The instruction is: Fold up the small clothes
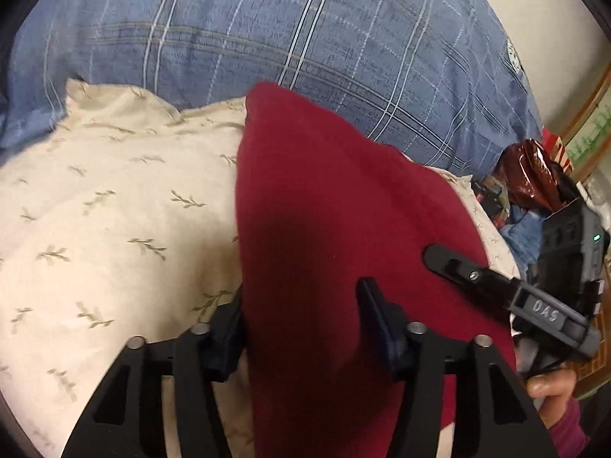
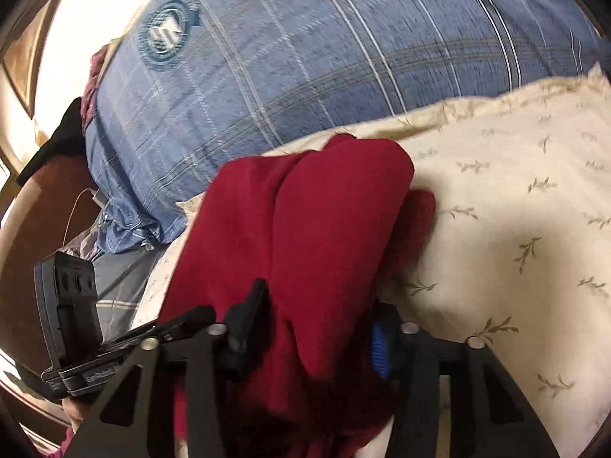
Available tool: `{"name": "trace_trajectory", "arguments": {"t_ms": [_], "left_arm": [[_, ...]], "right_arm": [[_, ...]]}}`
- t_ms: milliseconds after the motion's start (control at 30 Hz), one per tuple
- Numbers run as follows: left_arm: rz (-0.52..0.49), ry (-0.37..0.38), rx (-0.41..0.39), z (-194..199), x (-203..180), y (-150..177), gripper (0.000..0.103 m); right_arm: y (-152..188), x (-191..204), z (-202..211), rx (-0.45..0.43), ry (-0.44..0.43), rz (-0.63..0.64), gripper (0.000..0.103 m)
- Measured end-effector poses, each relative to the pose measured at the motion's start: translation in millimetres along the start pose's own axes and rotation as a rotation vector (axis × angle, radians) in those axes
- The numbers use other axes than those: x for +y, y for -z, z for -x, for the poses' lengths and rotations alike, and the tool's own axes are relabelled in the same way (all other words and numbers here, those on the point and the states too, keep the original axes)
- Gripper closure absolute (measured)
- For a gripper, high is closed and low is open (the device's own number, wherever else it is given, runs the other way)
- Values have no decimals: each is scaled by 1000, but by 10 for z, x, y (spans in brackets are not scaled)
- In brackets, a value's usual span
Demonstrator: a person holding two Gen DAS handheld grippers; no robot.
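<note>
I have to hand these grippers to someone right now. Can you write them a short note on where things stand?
Left gripper: the red garment runs between its fingers; a firm pinch cannot be told.
Right gripper: same garment bunched between its fingers; grip also unclear.
The garment drapes over the cream leaf-print sheet, in front of the blue plaid pillow.
Done: one lengthwise fold seems started, with layers overlapping in the right wrist view.
Left: lay it flat, finish the fold, smooth it. No other clothes to fold can be made out.
</note>
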State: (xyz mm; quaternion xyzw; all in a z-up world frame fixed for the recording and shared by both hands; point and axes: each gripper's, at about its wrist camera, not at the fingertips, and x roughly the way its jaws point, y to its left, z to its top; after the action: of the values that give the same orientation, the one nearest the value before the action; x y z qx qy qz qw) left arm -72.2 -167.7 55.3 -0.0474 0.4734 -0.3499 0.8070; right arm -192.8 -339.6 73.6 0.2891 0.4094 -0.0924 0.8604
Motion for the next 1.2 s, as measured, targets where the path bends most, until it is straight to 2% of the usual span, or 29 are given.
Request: {"name": "trace_trajectory", "arguments": {"t_ms": [67, 200, 267, 300, 333, 367, 433, 533, 600, 667, 767, 833, 867, 900, 967, 1100, 1200], "left_arm": [[-4, -20, -11, 171, -18, 45, 59], [13, -53, -28, 556, 2, 234, 59], [36, -92, -37, 724, 47, 387, 59], [48, -122, -44, 800, 77, 480, 60], [55, -136, -52, 859, 85, 546, 64], [61, -137, -55, 906, 104, 590, 66], [71, -128, -39, 941, 102, 677, 65], [45, -181, -63, 997, 40, 751, 58], [22, -221, -86, 1015, -7, 741, 52], [20, -232, -112, 1014, -45, 758, 46], [28, -236, -151, 992, -76, 837, 34], [0, -277, -165, 969, -99, 944, 34], [-11, -285, -165, 967, -113, 972, 34], [-21, -286, -169, 961, -121, 990, 33], [-33, -289, -179, 963, -131, 1008, 28], [-63, -336, -214, 1024, -178, 1052, 28], [-67, -346, -232, 1077, -199, 1096, 27]], "right_arm": [[9, 121, 121, -7, -25, 12, 62], [109, 409, 273, 15, -87, 57, 63], [230, 522, 247, 43, -100, 80, 62], [292, 556, 208, 56, -98, 89, 58], [346, 581, 166, 62, -76, 99, 53], [404, 599, 127, 60, -14, 115, 50], [465, 599, 117, 68, 82, 131, 49], [487, 521, 350, 54, 86, 64, 48], [481, 618, 624, -8, 116, 110, 49], [502, 773, 793, -43, 91, 168, 49], [590, 1142, 773, -15, 34, 303, 54], [697, 1260, 651, 3, 73, 375, 58], [756, 1248, 539, 25, 127, 388, 59], [809, 1171, 411, 54, 188, 375, 61], [900, 1016, 254, 81, 234, 353, 61], [996, 1114, 332, 48, 261, 409, 59], [989, 1195, 437, 16, 265, 398, 56]]}}
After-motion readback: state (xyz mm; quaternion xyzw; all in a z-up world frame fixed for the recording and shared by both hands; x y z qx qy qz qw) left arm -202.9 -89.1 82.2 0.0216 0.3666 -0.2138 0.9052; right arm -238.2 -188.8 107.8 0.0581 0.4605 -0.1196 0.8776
